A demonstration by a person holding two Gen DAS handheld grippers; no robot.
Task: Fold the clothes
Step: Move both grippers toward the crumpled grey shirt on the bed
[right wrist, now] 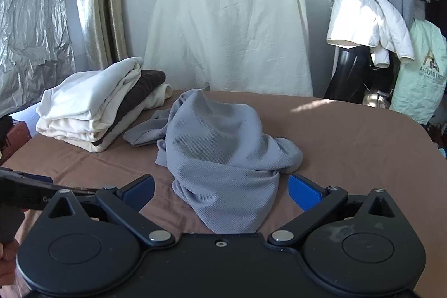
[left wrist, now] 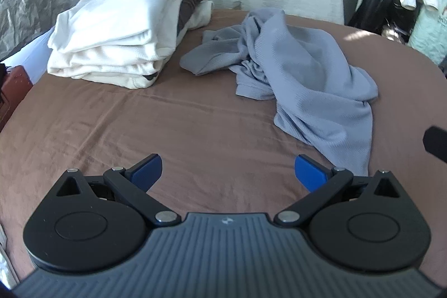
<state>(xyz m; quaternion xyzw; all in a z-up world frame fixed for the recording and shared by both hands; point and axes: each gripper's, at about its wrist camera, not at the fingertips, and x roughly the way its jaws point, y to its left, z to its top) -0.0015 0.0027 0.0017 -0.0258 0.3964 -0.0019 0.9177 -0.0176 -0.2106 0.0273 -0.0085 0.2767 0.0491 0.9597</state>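
While the grey garment point(right wrist: 223, 147) lies crumpled on the brown sheet point(left wrist: 167, 124) beside a folded stack point(left wrist: 117, 35), both grippers — left point(left wrist: 227, 172), right point(right wrist: 220, 190) — gape wide, holding nothing.

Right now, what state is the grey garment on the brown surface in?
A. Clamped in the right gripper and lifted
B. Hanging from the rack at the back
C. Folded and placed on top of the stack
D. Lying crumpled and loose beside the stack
D. The grey garment lies bunched on the brown surface, to the right of the stack of folded clothes, and both the left gripper and the right gripper are open and hold nothing.
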